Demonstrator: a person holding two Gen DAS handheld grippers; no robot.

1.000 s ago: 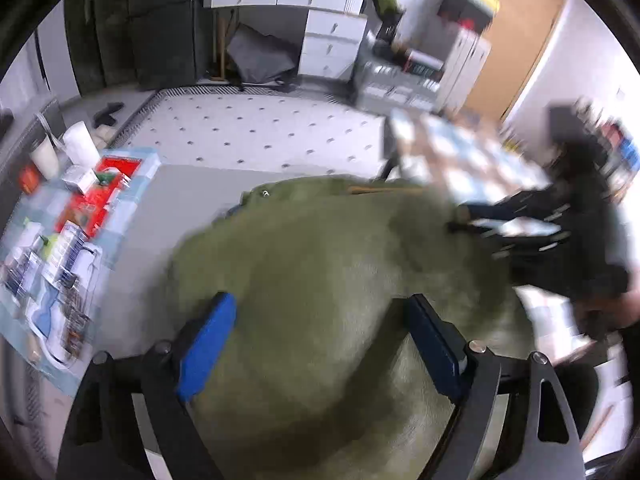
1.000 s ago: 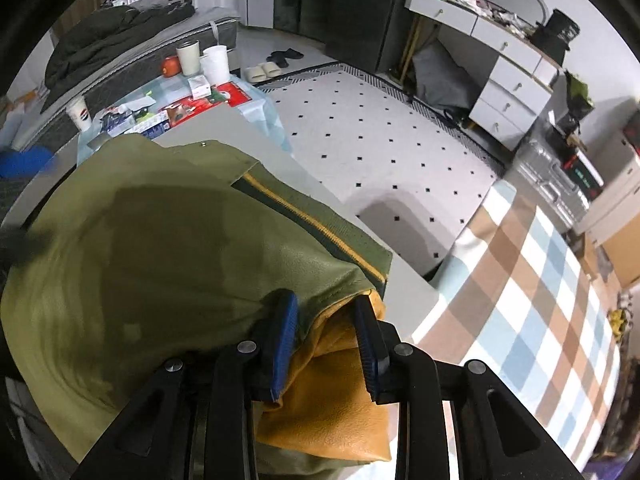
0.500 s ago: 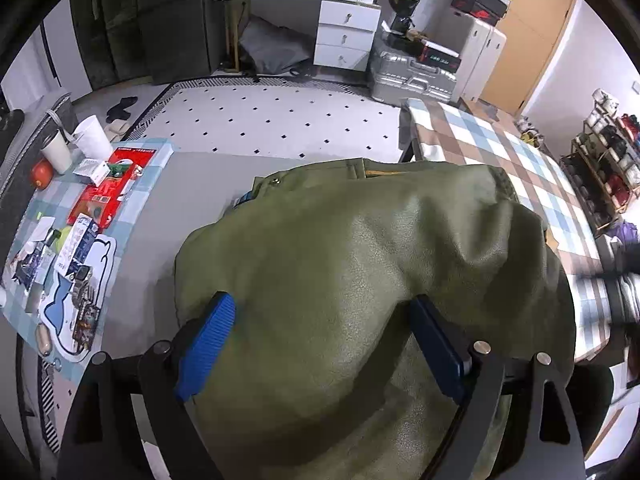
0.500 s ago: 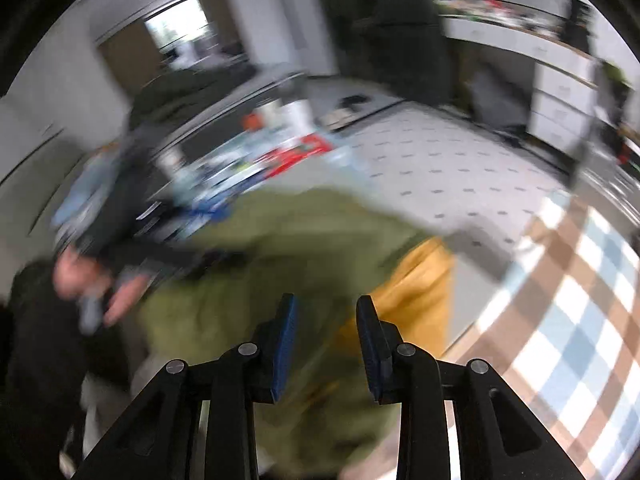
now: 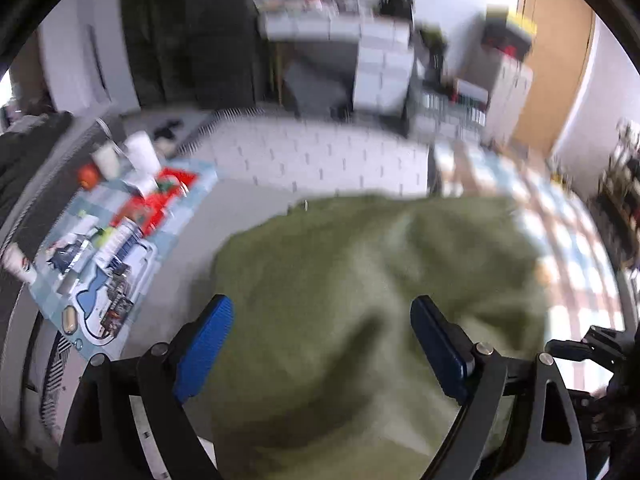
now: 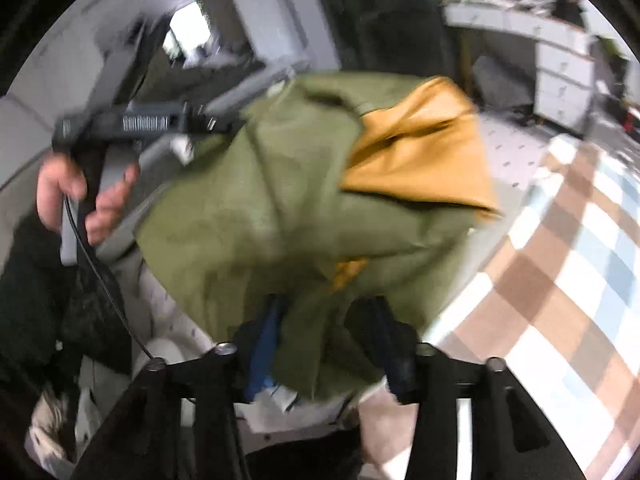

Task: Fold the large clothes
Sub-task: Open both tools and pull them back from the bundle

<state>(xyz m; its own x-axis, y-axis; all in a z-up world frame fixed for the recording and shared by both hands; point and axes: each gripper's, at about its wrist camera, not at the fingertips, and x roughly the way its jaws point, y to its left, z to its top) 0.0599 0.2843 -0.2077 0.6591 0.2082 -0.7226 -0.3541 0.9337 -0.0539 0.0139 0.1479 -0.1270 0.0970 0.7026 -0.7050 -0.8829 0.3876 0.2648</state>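
Left wrist view: the left gripper (image 5: 322, 326) is hovering with its blue jaws spread wide over the olive-green jacket (image 5: 372, 300), nothing pinched. The jacket is lying heaped on the grey table (image 5: 240, 204), beside the checked cloth (image 5: 572, 256).

Right wrist view: the right gripper (image 6: 324, 340) is straddling a hanging fold of the jacket (image 6: 256, 208); its jaws have just been opening, and whether the pads are pressing is unclear through blur. The mustard lining (image 6: 424, 152) is showing. A hand (image 6: 76, 196) is gripping the left gripper's handle.

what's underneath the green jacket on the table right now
The green jacket lies on a grey table, with a checked cloth at its right edge. Its yellow lining shows; anything else beneath is covered.
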